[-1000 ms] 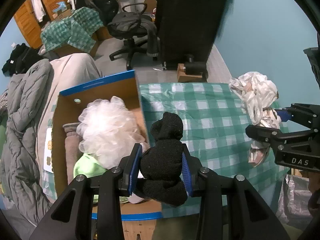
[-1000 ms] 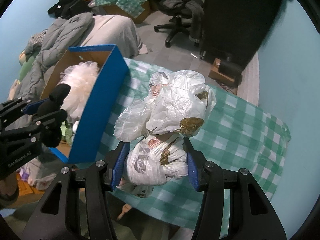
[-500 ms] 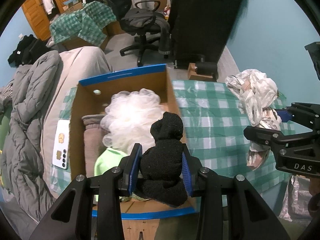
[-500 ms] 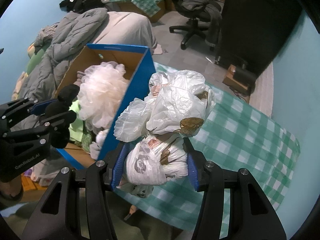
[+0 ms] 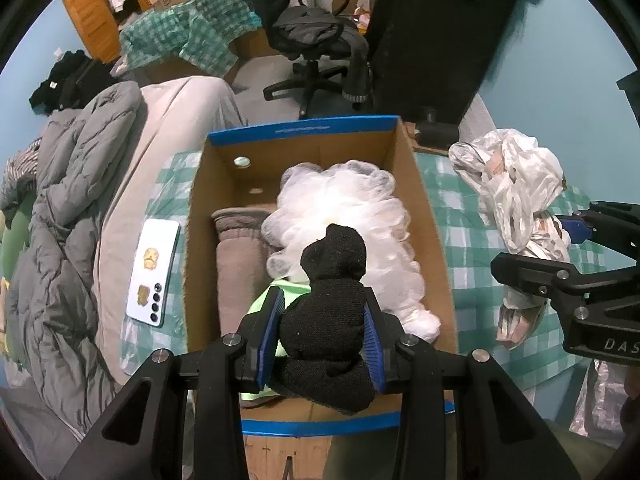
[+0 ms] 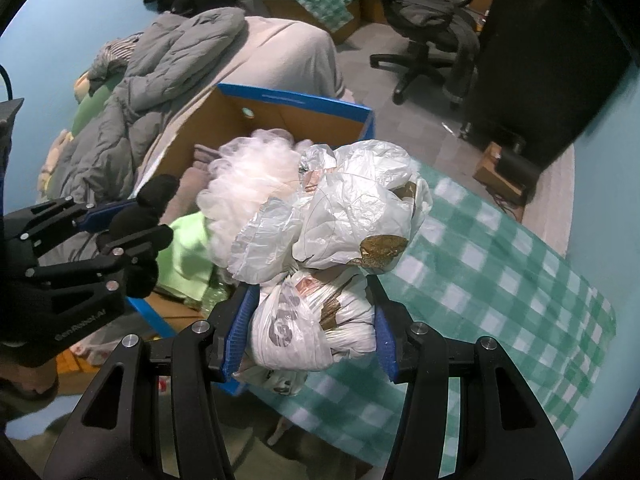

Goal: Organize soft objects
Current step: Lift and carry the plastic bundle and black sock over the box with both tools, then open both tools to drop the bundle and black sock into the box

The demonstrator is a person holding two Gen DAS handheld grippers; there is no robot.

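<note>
Over the last second both hands had carried their loads sideways from above the checked tablecloth (image 5: 460, 240) to the cardboard box (image 5: 430, 232), so the drop-off looked close. The left gripper (image 5: 323, 332) was clamped on a rolled pair of black socks (image 5: 332, 304), hanging directly over the box's near end, above a lime-green cloth (image 5: 260, 304) and beside the white mesh bath pouf (image 5: 352, 216) and a rolled taupe towel (image 5: 238, 264) already inside. The right gripper (image 6: 310, 330) was clamped on a bundle of white plastic bags (image 6: 340, 232), which sat at the box's right wall, partly over the cloth, so it probably needed a little more travel before release.
</note>
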